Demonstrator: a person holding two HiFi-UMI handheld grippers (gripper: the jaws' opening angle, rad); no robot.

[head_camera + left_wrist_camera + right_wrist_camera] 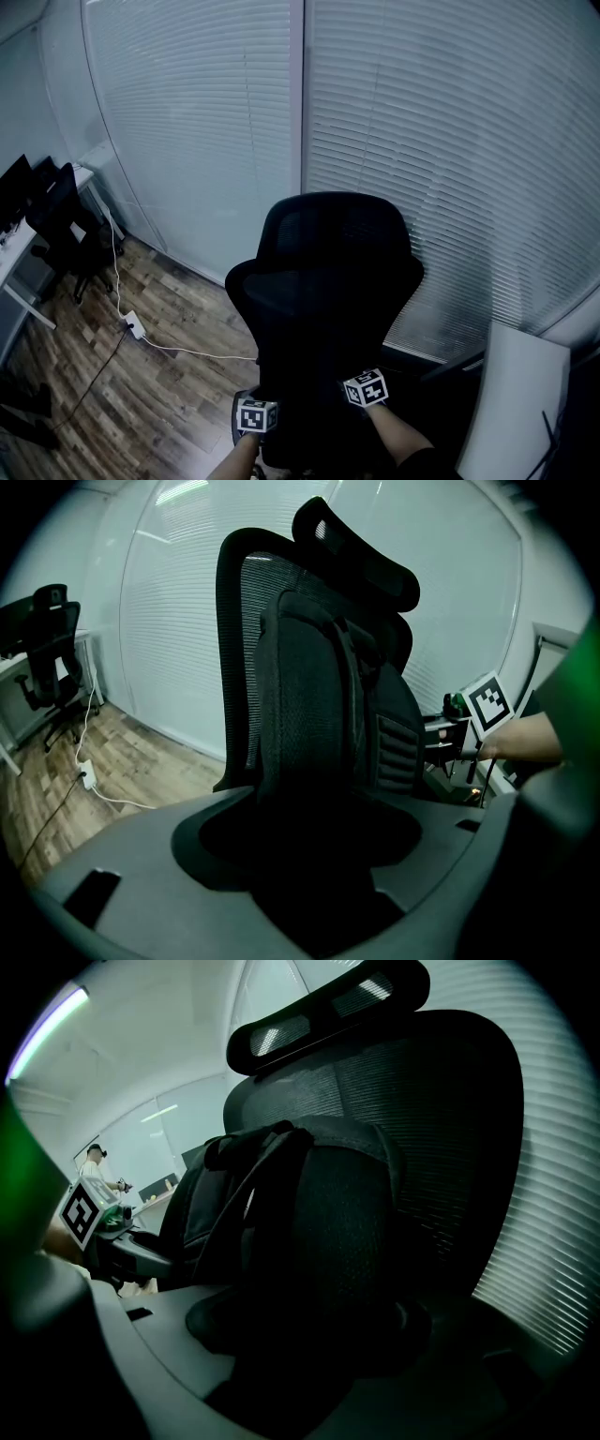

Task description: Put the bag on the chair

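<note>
The bag (319,696) stood upright on the chair (323,272), leaning against its backrest (246,602). The left gripper (256,413) and right gripper (367,387) flanked it, jaws released. A jaw snagging a strap (246,1185) on withdrawal could topple it forward.
</note>
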